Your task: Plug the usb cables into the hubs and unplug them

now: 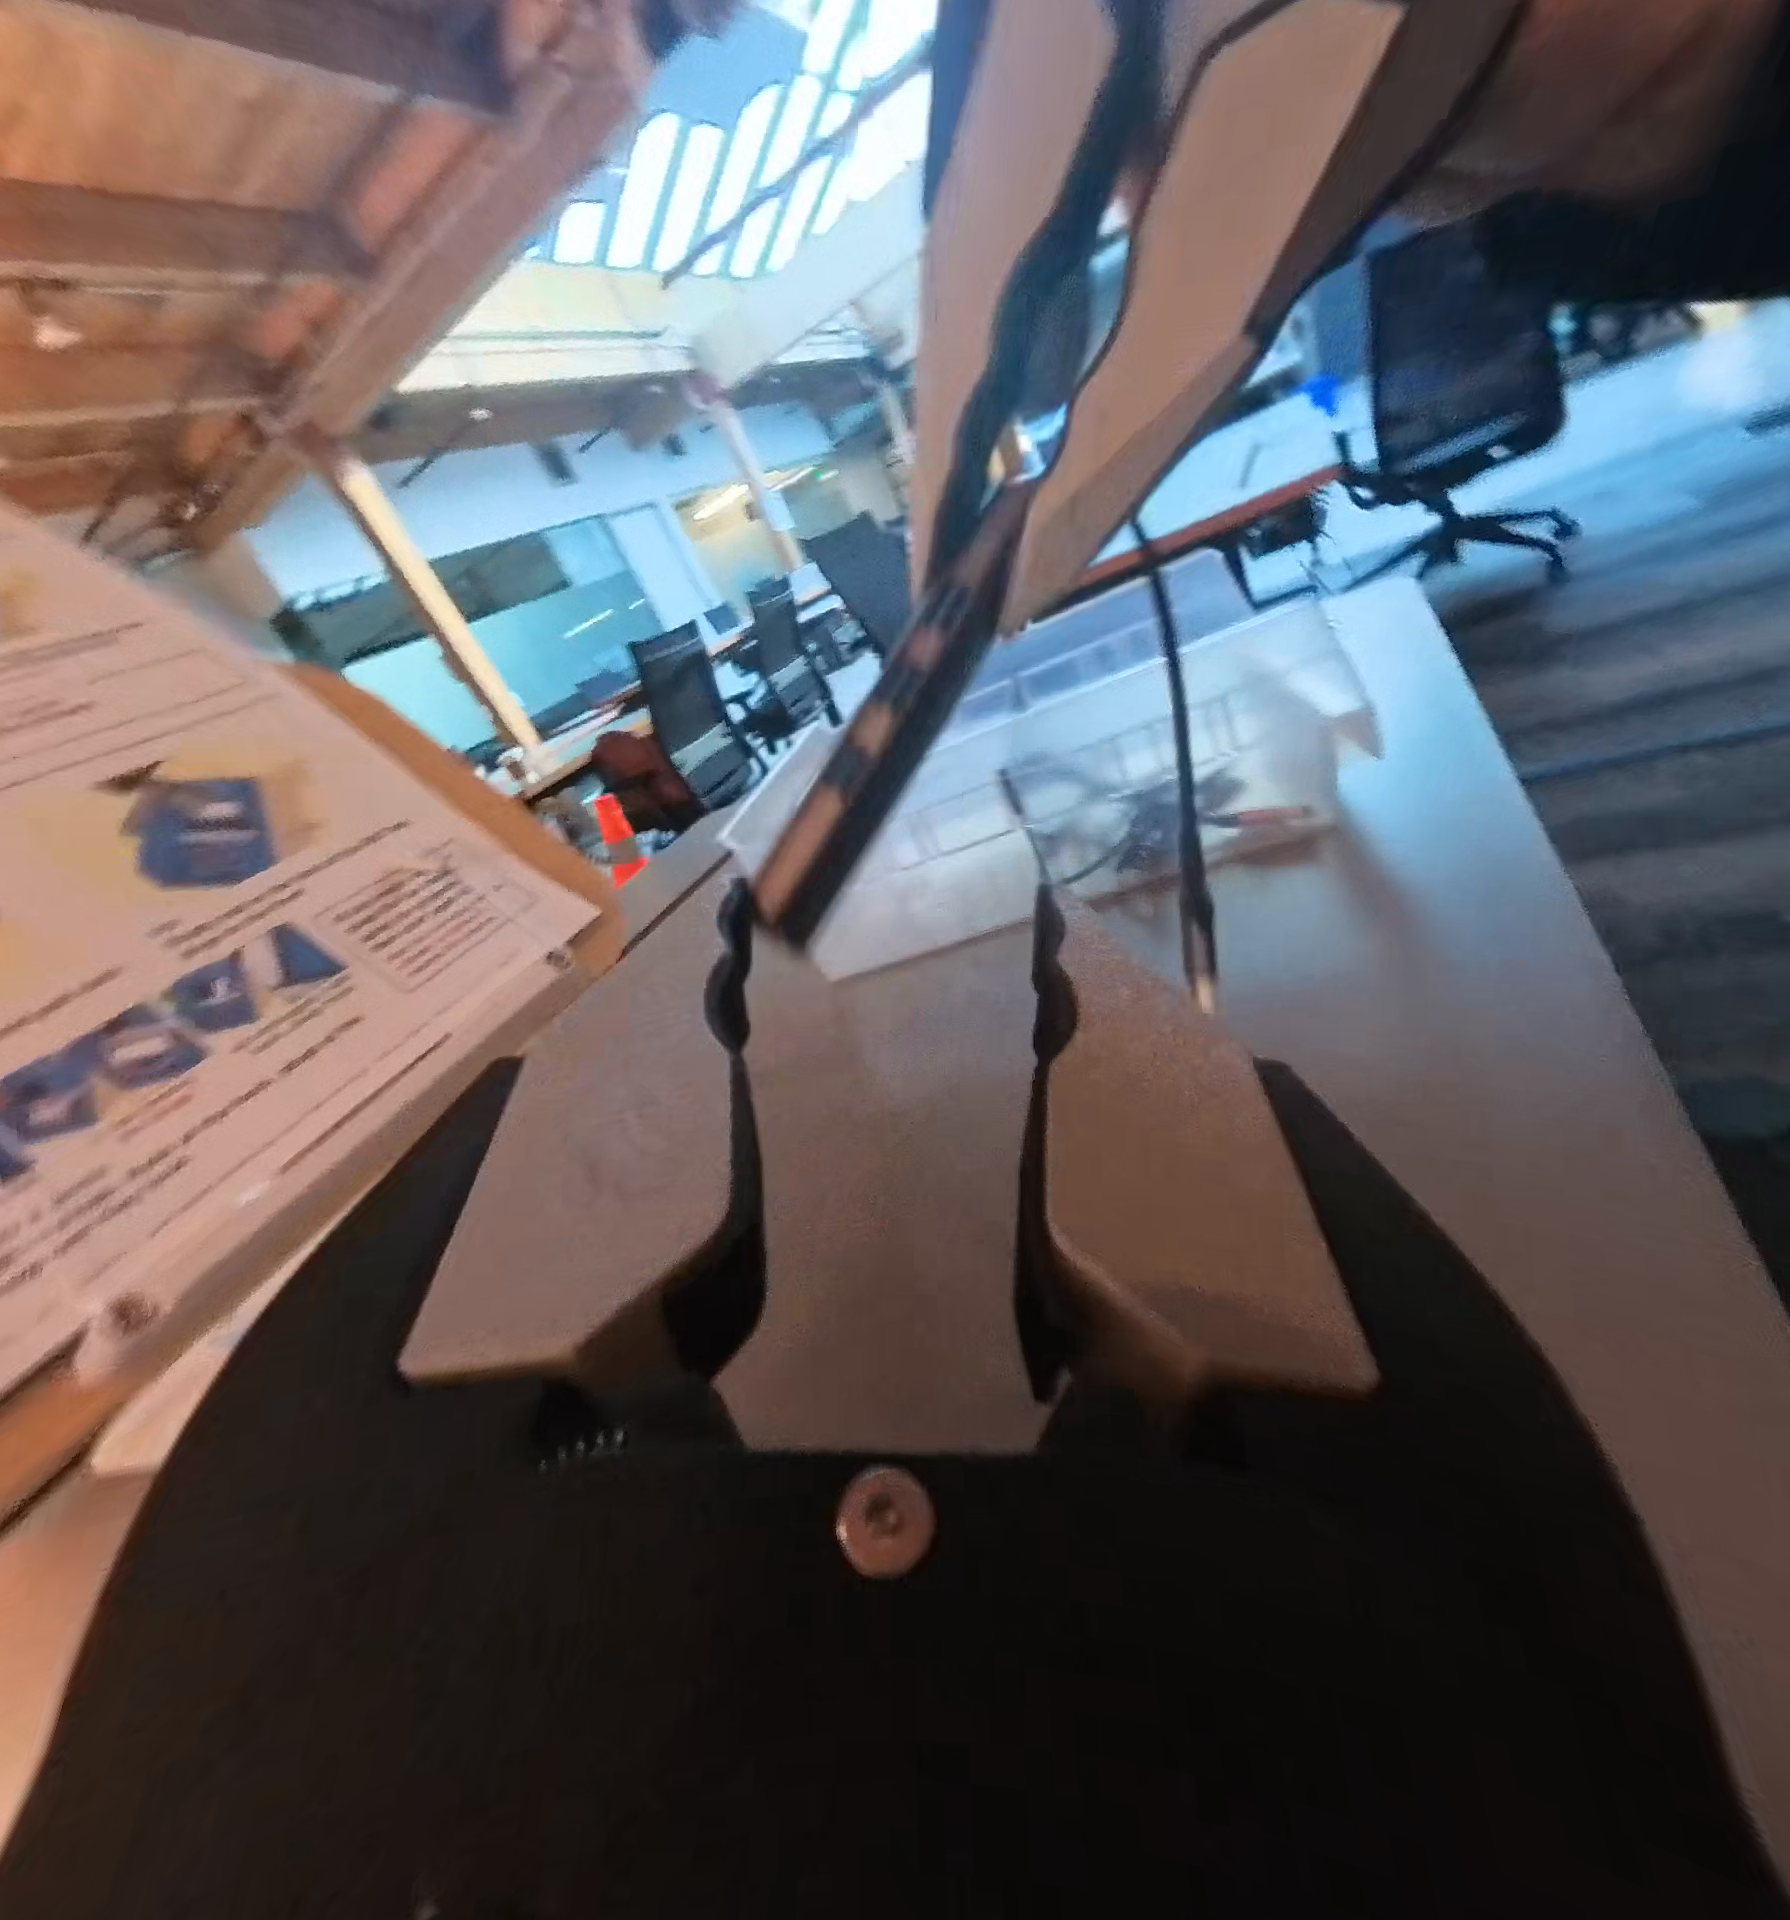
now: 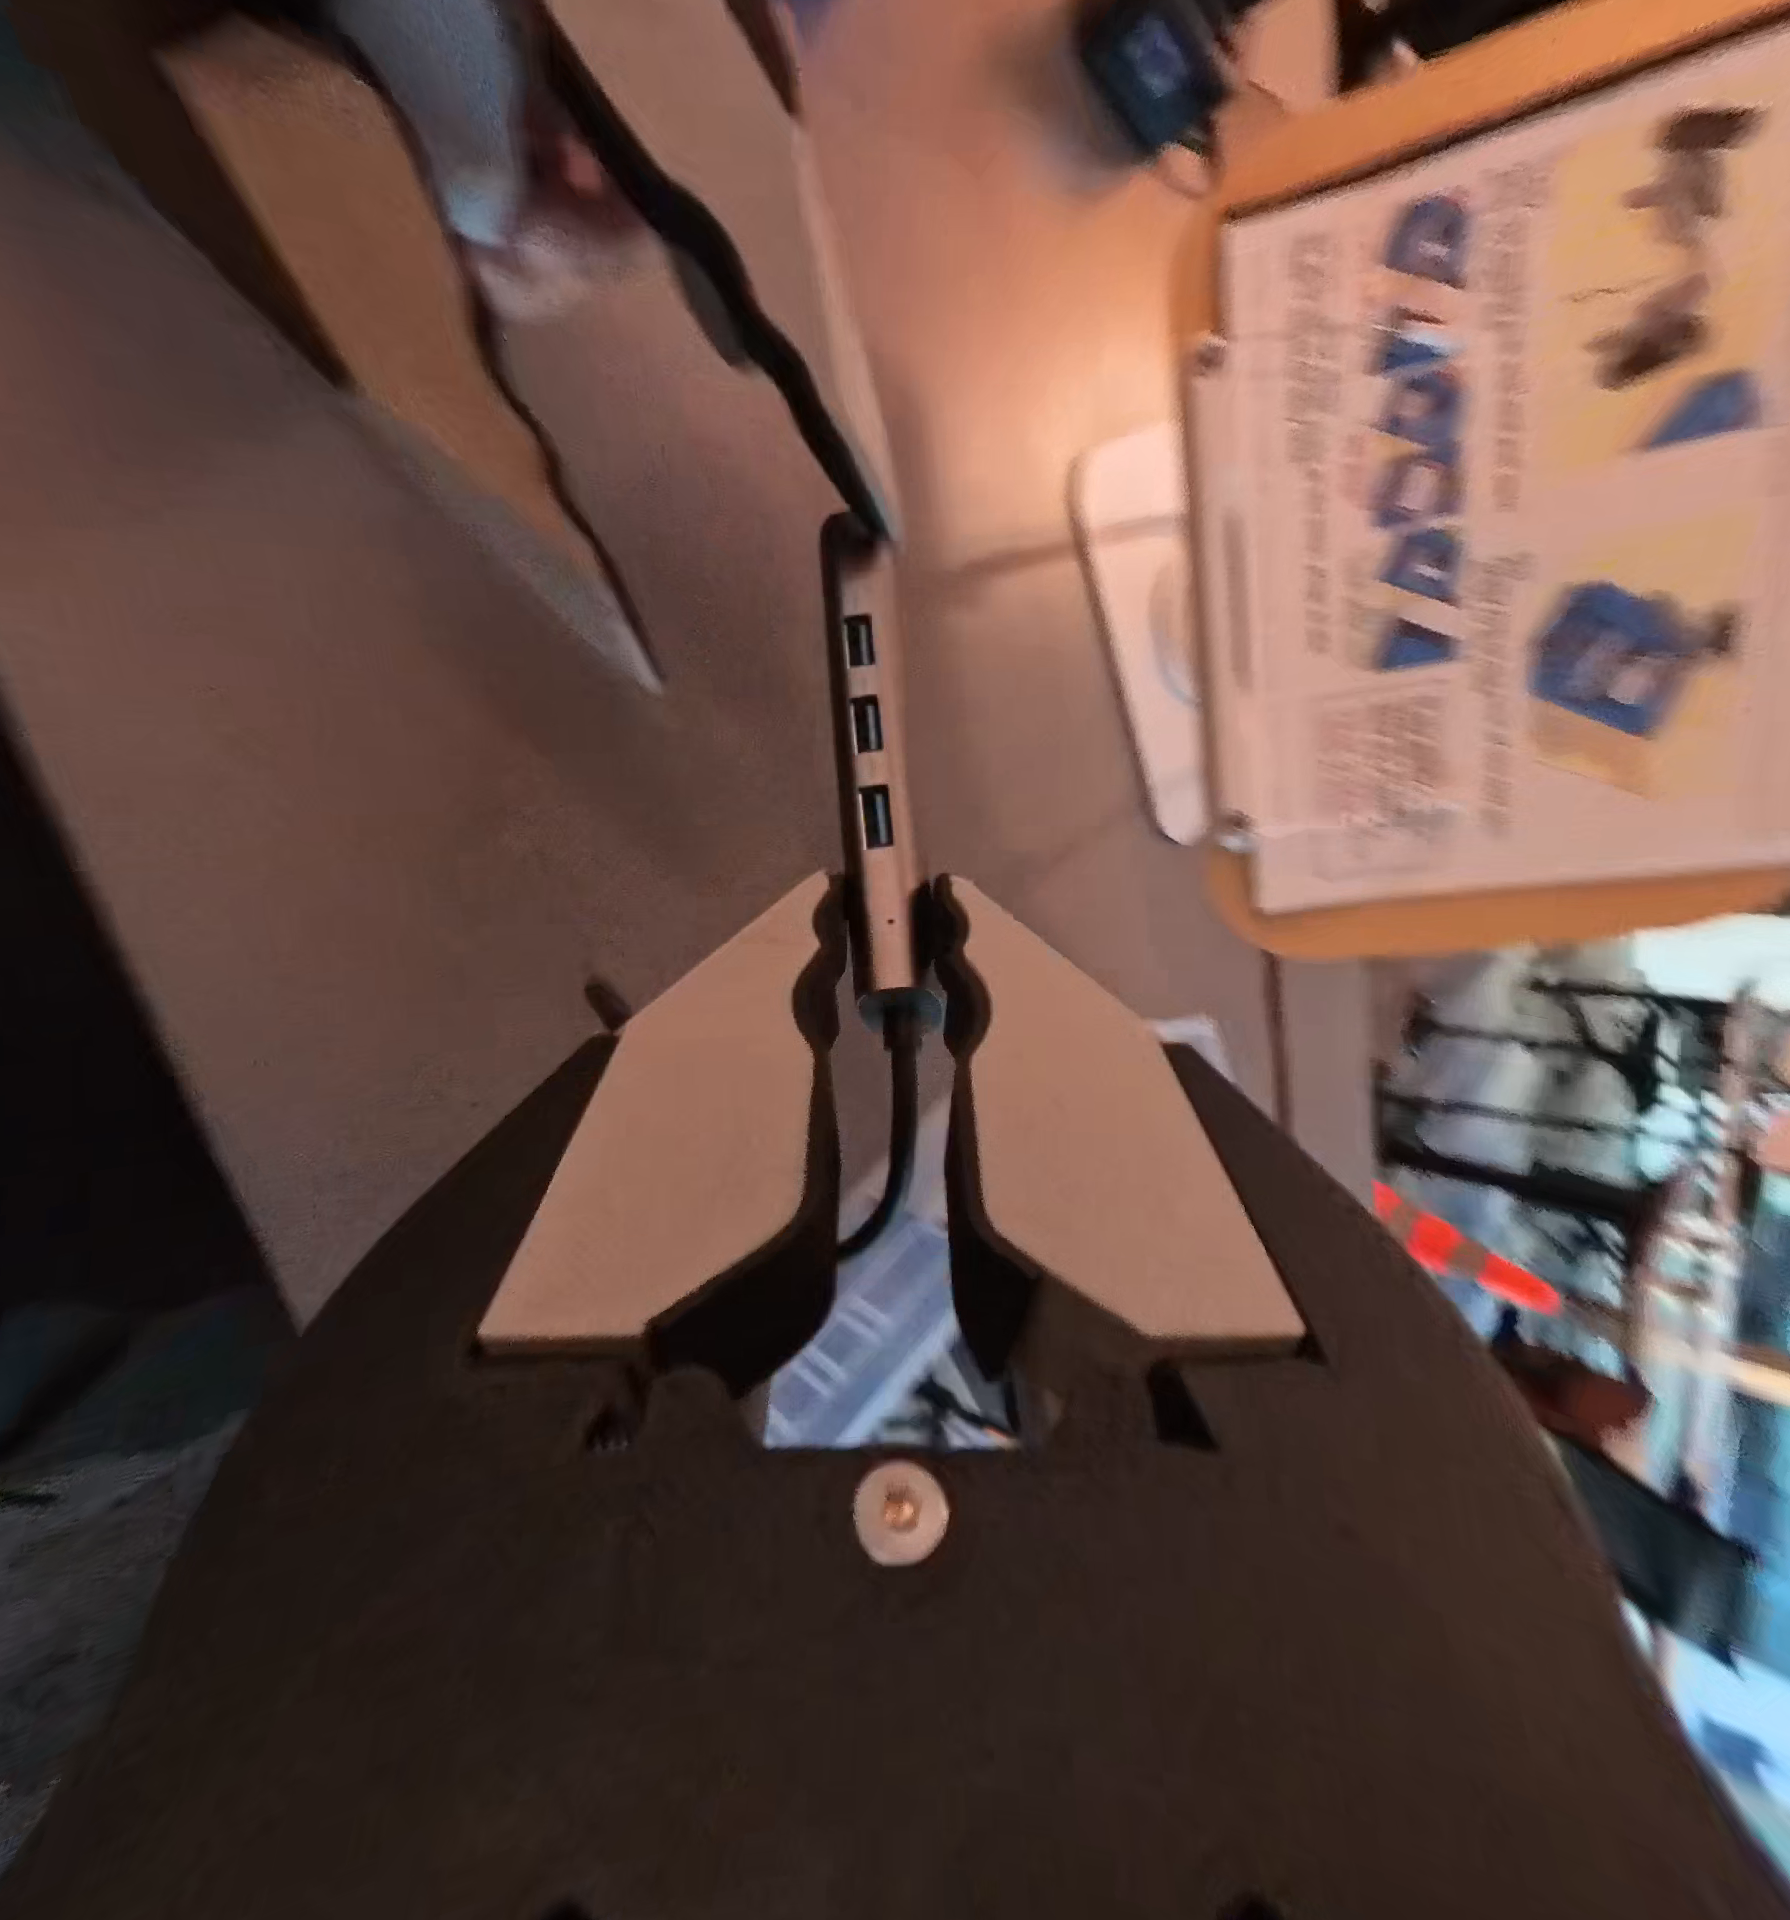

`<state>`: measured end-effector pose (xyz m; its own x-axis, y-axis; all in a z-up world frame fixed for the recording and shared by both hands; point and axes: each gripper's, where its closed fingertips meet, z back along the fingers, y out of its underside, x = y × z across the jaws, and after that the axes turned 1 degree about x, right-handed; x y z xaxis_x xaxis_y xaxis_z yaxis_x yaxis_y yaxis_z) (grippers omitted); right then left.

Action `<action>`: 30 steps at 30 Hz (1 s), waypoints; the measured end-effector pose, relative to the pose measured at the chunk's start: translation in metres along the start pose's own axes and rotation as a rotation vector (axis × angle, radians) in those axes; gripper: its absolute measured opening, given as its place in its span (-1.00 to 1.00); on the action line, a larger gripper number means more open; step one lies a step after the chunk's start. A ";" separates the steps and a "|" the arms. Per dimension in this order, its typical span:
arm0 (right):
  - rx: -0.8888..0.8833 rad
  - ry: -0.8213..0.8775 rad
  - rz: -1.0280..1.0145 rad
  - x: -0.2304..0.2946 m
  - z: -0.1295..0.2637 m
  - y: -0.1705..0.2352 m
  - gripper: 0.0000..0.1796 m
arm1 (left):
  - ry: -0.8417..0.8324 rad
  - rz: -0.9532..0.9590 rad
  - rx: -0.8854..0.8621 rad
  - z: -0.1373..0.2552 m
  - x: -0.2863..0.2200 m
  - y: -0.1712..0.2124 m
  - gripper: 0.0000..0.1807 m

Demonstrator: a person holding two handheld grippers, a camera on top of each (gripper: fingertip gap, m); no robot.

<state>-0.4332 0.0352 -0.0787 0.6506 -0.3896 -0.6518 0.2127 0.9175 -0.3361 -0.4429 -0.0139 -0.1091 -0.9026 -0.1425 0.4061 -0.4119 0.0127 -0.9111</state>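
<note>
**Hub gripped in the right tongs**

The slim grey metal USB hub [image 2: 878,810], three ports showing on its edge, is clenched at its cable end by the right gripper [image 2: 883,940]. Its black cable [image 2: 896,1122] trails back between the fingers. The left gripper [image 1: 886,940] is released, empty, above the white table [image 1: 1390,1039]. Far right lies a clear plastic box [image 1: 1161,769] of tangled cables.

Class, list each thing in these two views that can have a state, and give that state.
Right gripper: shut on the USB hub.
USB hub: held off the table, its three visible ports empty.
Hub's cable: attached, trailing back between the fingers.
Left gripper: open, holding nothing.
Black cable: hanging loose, plug unplugged.
</note>
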 end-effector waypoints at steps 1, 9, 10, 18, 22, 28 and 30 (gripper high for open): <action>0.035 0.070 -0.016 -0.021 0.007 0.007 -0.85 | -0.011 0.049 0.022 0.001 0.006 0.005 -0.51; -0.146 0.774 -0.291 -0.230 0.117 0.059 -0.87 | -0.056 0.166 0.190 -0.005 0.020 0.044 -0.55; -0.210 0.778 -0.329 -0.240 0.119 0.067 -0.87 | -0.059 0.146 0.201 -0.006 0.019 0.045 -0.56; -0.096 0.207 -0.587 -0.162 -0.045 0.174 -0.88 | -0.125 0.203 0.324 -0.007 0.032 0.072 -0.63; 0.062 0.062 -0.705 -0.136 -0.091 0.206 -0.71 | -0.119 0.275 0.251 -0.002 0.038 0.064 -0.59; -0.038 0.233 -0.735 -0.187 -0.058 0.164 -0.62 | -0.151 0.220 0.253 -0.003 0.041 0.065 -0.59; -0.219 0.178 -0.747 -0.182 -0.042 0.111 -0.61 | -0.145 0.217 0.276 -0.005 0.040 0.069 -0.57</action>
<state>-0.5585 0.2047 -0.0255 0.2626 -0.9191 -0.2939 0.3868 0.3793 -0.8406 -0.5079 -0.0138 -0.1553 -0.9302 -0.3045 0.2051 -0.1458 -0.2061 -0.9676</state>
